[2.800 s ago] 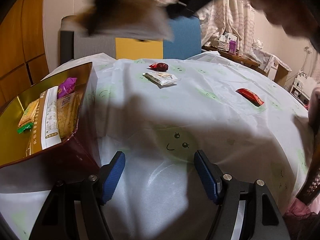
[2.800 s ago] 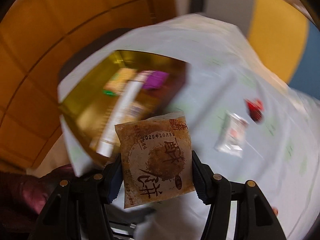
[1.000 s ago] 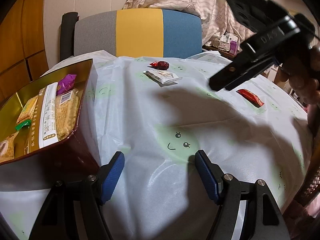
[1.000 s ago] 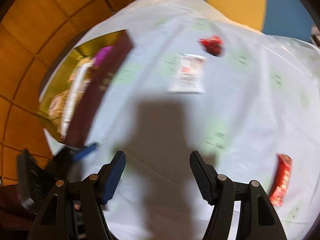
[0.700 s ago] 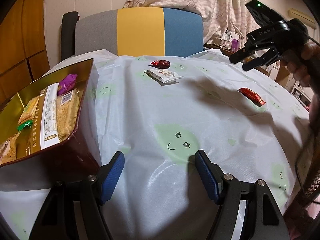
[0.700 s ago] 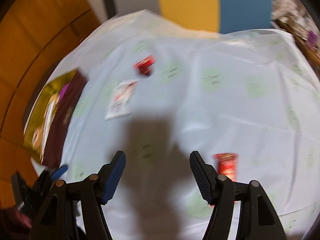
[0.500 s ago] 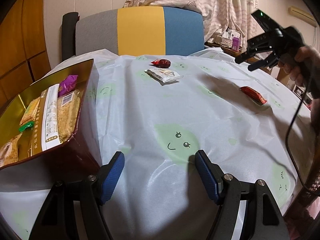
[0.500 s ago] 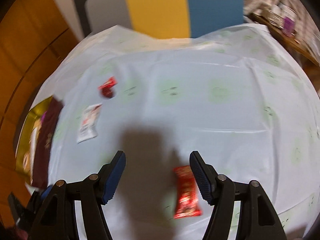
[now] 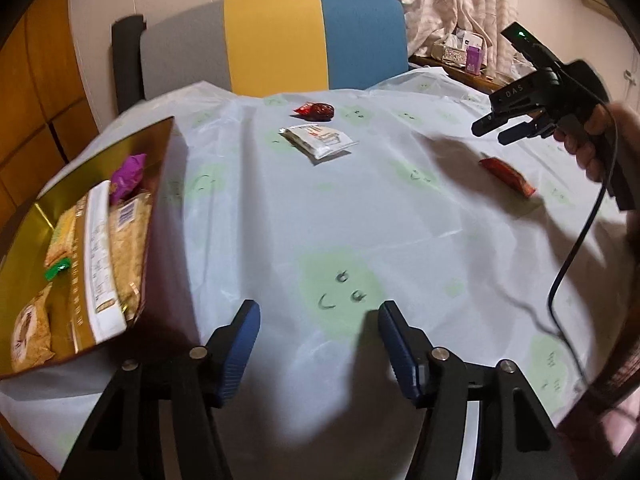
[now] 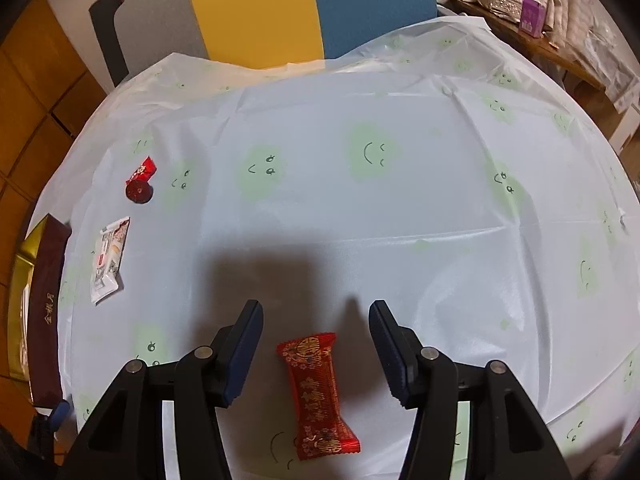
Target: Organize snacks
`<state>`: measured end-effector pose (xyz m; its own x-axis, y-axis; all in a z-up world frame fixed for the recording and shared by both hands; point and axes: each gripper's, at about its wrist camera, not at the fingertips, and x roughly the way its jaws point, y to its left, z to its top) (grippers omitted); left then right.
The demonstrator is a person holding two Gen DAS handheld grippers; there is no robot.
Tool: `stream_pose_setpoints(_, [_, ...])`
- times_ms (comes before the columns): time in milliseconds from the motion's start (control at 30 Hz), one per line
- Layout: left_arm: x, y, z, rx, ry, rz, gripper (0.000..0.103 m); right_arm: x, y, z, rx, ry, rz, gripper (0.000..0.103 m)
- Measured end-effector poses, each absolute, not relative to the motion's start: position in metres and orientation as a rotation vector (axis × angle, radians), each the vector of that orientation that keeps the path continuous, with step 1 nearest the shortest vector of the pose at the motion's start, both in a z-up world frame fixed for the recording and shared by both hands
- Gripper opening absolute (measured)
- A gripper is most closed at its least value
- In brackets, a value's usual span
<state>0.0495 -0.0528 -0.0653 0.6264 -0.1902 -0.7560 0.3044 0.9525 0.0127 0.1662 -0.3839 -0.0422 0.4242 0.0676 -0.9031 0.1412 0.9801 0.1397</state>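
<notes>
Red snack: I see the red snack packet [image 10: 317, 394] lying flat on the tablecloth [image 10: 400, 208], between the two fingers of my right gripper [image 10: 316, 330] and a little behind their tips, nearer to the camera. It touches neither finger.
Same packet, other view: from the left wrist it lies [image 9: 507, 176] on the right side of the table, under the right gripper [image 9: 492, 130], which a hand [image 9: 592, 142] holds above it.
Other snacks: a white packet [image 10: 108, 260] and a small dark red wrapped sweet [image 10: 140, 184] lie well apart from my right gripper, at the left.
Box: the gold box [image 9: 80, 248] stands tilted at the left of the table, with several packets inside.
Hard to see: I cannot read the print on the packets in the box. In the right wrist view only the dark side of the box [image 10: 46, 300] and a strip of gold show at the edge. How high the right fingers are above the cloth I cannot tell; perhaps they do not touch it.
Right gripper: the jaws are closing around the red packet, but the pads do not press it.
Left gripper: my left gripper [image 9: 318, 334] is closing too, with nothing between its fingers, only bare cloth below.
</notes>
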Motion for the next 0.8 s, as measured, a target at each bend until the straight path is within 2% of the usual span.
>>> stream_pose_setpoints(233, [0.088, -0.063, -0.038, 0.057, 0.880, -0.298, 0.058, 0.160, -0.380, -0.032, 0.213, 1.107, -0.036, 0.057])
stream_pose_setpoints(467, [0.166, -0.080, -0.017, 0.009, 0.918, -0.263, 0.058, 0.158, -0.375, -0.026, 0.192, 1.090, -0.025, 0.057])
stream_pose_setpoints(800, [0.249, -0.100, -0.042, 0.015, 1.023, -0.175, 0.059, 0.158, -0.373, -0.020, 0.199, 1.075, -0.002, 0.057])
